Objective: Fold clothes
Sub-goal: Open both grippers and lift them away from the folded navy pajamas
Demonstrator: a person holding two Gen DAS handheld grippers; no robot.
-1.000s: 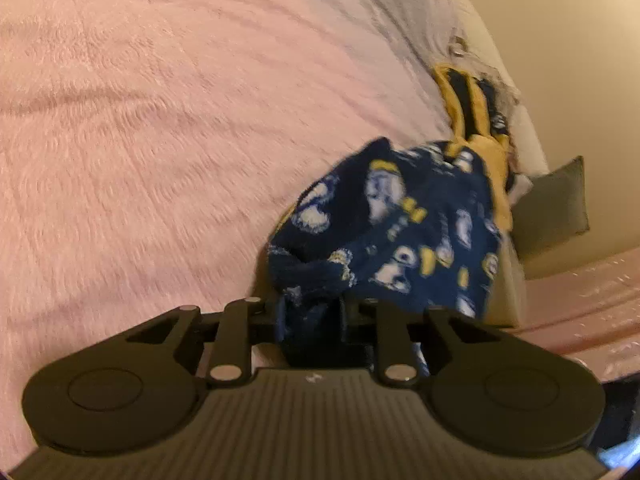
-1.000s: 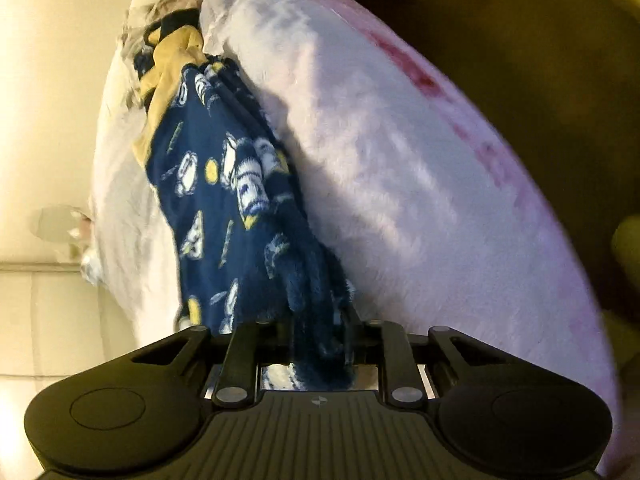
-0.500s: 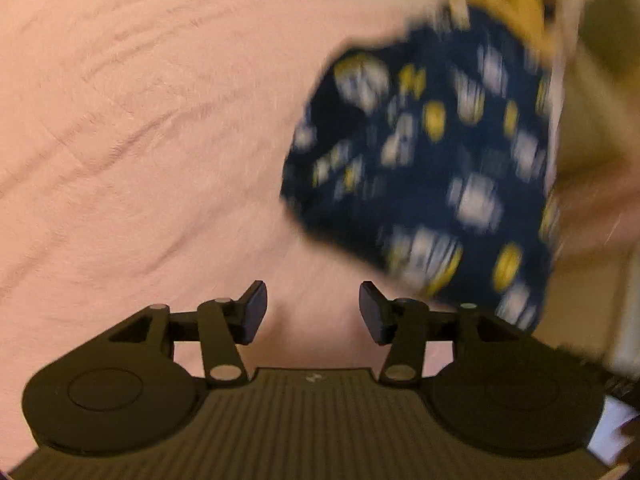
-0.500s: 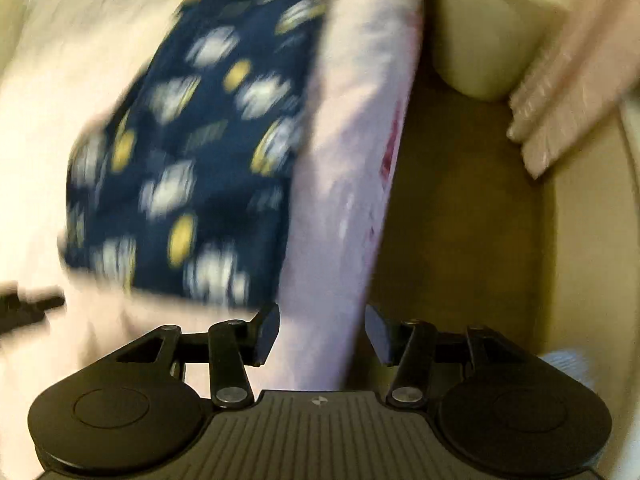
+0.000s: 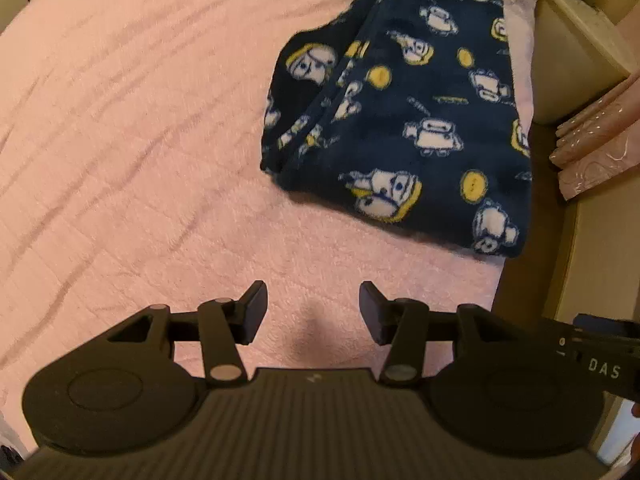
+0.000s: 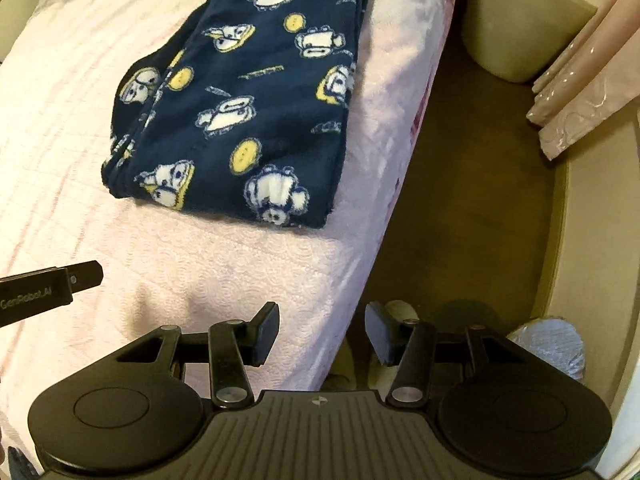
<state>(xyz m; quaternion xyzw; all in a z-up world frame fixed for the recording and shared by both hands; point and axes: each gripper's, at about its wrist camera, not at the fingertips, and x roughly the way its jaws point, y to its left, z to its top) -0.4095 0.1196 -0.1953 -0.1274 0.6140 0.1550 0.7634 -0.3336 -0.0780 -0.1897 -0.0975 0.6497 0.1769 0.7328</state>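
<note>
Pink quilted bedding (image 5: 132,128) fills the left and middle of both views, and the navy fleece garment (image 5: 404,120) printed with white robots and yellow dots lies flat near the bed's right edge, its yellow band at the far end. Beyond that edge the brown floor drops away, with a cream bin (image 6: 516,20) and a pink curtain (image 6: 580,92) on the far right. Judging by how it lies, the garment looks folded lengthwise, with a looser flap bulging along its left side, so the step in hand is probably the next fold, near hem toward the yellow band. To do it well, each gripper should take one near corner, pinching all the layers together, since thick fleece slips and a shallow bite would lift only the top layer. The left side needs the deeper grip because of that bulging flap, and both corners should rise evenly so the fold lands square and nothing slides off the bed edge. The left gripper (image 5: 312,308) hovers over bare bedding short of the hem, level, fingers spread wide and holding nothing. The right gripper (image 6: 320,332) sits beside it, straddling the bed edge, likewise spread wide and empty, well short of the cloth.
</note>
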